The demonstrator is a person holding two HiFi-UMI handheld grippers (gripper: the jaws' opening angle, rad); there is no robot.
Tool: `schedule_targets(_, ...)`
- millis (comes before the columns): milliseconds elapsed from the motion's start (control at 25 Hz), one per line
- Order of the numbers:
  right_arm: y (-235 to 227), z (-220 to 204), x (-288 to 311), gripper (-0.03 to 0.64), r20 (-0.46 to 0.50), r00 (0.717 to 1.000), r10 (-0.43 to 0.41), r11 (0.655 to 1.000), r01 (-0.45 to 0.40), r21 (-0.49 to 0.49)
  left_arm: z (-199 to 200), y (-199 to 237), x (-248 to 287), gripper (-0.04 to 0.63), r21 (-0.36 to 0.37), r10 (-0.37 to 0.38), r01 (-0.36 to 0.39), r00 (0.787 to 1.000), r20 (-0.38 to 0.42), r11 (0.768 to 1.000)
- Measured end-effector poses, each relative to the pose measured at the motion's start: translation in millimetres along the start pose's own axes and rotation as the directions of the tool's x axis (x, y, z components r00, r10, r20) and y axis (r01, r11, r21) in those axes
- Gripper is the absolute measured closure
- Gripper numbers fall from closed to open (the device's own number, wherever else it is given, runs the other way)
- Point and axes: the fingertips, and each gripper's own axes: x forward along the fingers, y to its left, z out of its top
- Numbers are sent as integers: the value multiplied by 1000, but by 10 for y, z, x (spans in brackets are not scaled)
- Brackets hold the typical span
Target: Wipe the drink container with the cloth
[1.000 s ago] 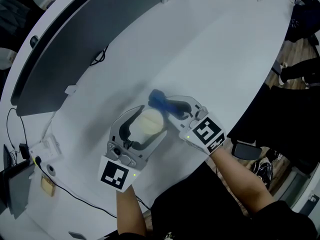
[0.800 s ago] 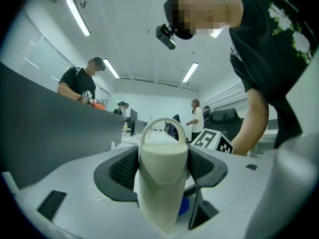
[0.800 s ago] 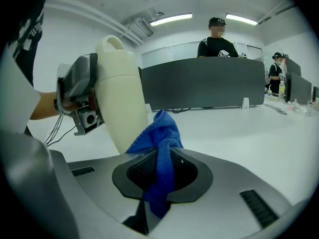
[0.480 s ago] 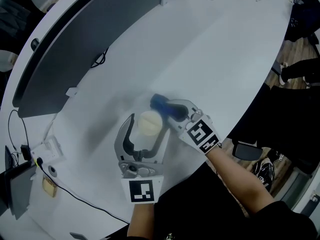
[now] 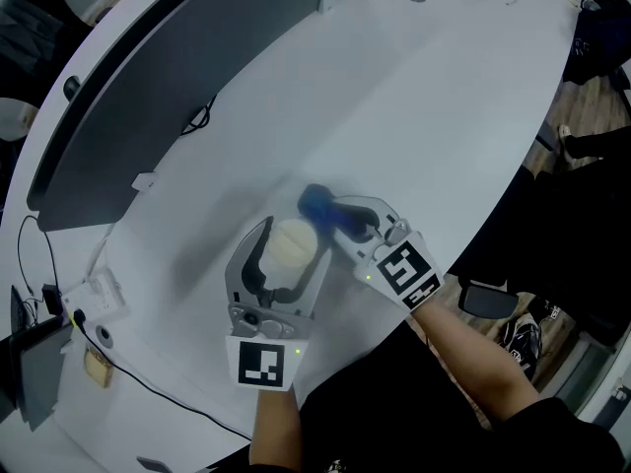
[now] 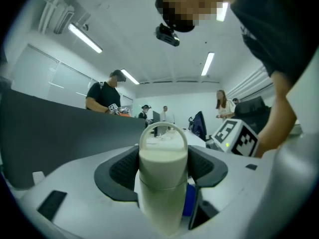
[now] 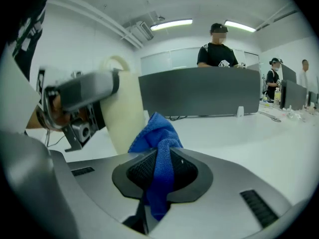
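The table (image 5: 424, 97) is wide and white, with a rounded edge and a matt surface. Along its far side a dark grey divider panel (image 5: 148, 87) stands upright, and a thin black cable (image 5: 197, 114) lies at the foot of this panel. The room is a bright office hall with a white ceiling and long strip lights (image 6: 84, 38). Several people (image 7: 218, 49) stand behind the divider, and more desks show further back.

The left gripper (image 5: 293, 249) holds the drink container (image 6: 162, 178) upright between its two jaws. The jaws stand wide, one dark ribbed pad on each side of the cream body, and both pads lie against it. These jaws have just been closing a little, with the container between them. The loop handle (image 6: 163, 133) of the lid rises above the pads, in the middle of the gap.

The right gripper (image 5: 340, 220) has its jaws nearly together on the blue cloth (image 7: 157, 143). A strip of the cloth runs down between the pads, and a bunched part stands out beyond the tips. Seen from these jaws, the container is ahead and to the left, close against the bunched cloth. I cannot tell if the two really touch.

As for print, each gripper carries a cube with black and white square markers: the left one (image 5: 262, 363) and the right one (image 5: 406, 269). They show only block patterns. The side of the container that faces the cameras is plain cream.
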Motion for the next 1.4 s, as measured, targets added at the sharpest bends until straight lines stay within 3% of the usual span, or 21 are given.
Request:
schedule_targets(160,-78,651,-334,572,198,980,-24,997,10,73,13,-39,-12,305,-6,-197,198,980,40,980)
schedule_targets(320,34,999,-471,572,288,957,38,999,-48,26,30,-69,11,305,-12,-294,295,954,50,955)
schedule_targets(520,82,787,-276,572,231,972,43,999,-45,6,53,-83,33,305,-19,-303,305,951,65,952)
schedule_targets(720,21,267,46,573,70,997,26,1000,-26,3,23,-86,8,305,-32,-307,310,949,69,950)
schedule_targets(960,-22,-162,236,574,-65,998,14,999,-15,-29,30,-98,34,304,-50,-306,310,949,75,949)
schedule_targets(1080,-26,-154,248,574,-55,998,8,999,-11,-37,43,-55,25,303,-44,-242,246,968,71,968)
schedule_targets(1240,-14,-186,243,572,-57,998,6,999,-8,-48,57,-47,-107,298,-54,-67,70,996,53,996)
schedule_targets(1320,-26,-179,249,572,-50,999,-2,999,0,-44,109,-58,-149,287,-74,32,-27,997,68,997)
schedule_targets(1400,-34,-178,245,572,-45,999,-12,999,10,-41,149,-9,-156,287,-99,161,-154,985,68,983)
